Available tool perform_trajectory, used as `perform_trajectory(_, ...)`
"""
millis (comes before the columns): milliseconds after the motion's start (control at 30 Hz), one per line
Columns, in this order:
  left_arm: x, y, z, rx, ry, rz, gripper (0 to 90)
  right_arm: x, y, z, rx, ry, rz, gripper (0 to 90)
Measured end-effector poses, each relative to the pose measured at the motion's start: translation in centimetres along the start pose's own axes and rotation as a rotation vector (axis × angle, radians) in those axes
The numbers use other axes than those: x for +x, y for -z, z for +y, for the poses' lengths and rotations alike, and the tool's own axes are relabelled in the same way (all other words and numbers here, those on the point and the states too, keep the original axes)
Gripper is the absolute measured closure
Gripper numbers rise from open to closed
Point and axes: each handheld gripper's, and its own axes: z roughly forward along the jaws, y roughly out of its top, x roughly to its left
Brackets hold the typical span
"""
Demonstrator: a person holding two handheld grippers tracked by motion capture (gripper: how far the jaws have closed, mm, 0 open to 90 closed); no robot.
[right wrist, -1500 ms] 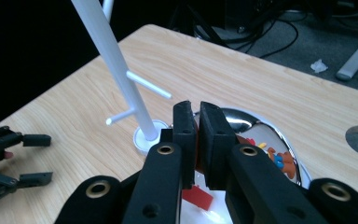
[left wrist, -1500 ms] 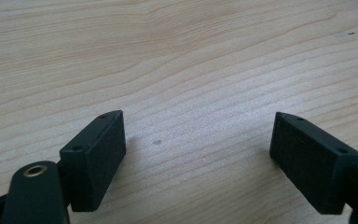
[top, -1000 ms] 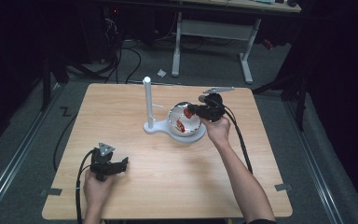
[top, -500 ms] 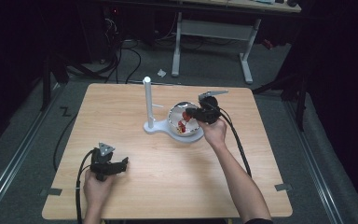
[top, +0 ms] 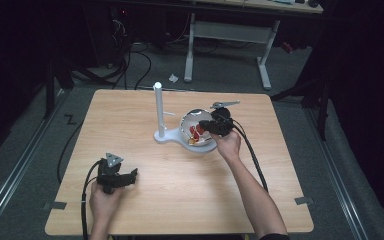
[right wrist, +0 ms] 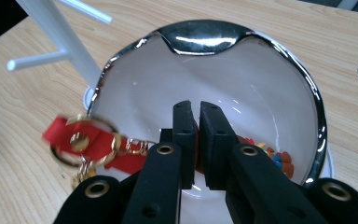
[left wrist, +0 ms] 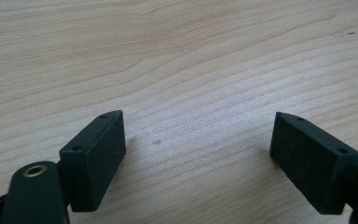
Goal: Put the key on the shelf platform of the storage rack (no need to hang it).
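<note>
A white bowl with a silver rim stands right of centre on the wooden table, beside a white peg stand. My right gripper dips into the bowl, shut on a red strap keychain. The keychain's gold rings and chain trail out to the left over the rim. Small coloured beads lie on the bowl's bottom. My left gripper rests near the table's front left, open, with bare wood between its pads.
The stand's thin side pegs stick out close to the bowl's left rim. Cables trail from both grippers toward the table's front edge. A desk frame stands on the floor beyond the far edge.
My right gripper has sunk lower into the bowl with the red keychain. The left gripper has stayed in place.
</note>
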Motion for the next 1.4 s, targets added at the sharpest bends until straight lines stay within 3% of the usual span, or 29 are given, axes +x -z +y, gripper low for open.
perform_trajectory(500, 0.0, 0.0, 0.0, 0.0, 0.0, 0.0, 18.6, 0.1, -1.3, -0.1, 0.015, 0.015, -0.022, 85.2)
perform_trajectory(700, 0.0, 0.0, 0.0, 0.0, -0.001, 0.0, 18.5, 0.2, -1.6, -0.1, -0.005, 0.01, -0.029, 74.1)
perform_trajectory(967, 0.0, 0.0, 0.0, 0.0, 0.0, 0.0, 18.5, 0.2, -0.4, 0.0, -0.039, 0.024, -0.049, 56.5)
perform_trajectory(1267, 0.0, 0.0, 0.0, 0.0, -0.001, 0.0, 18.5, 0.1, 1.3, -0.1, -0.048, 0.072, -0.065, 53.8)
perform_trajectory(1400, 0.0, 0.0, 0.0, 0.0, 0.0, 0.0, 18.5, 0.1, 1.9, -0.1, -0.06, 0.071, -0.061, 53.7)
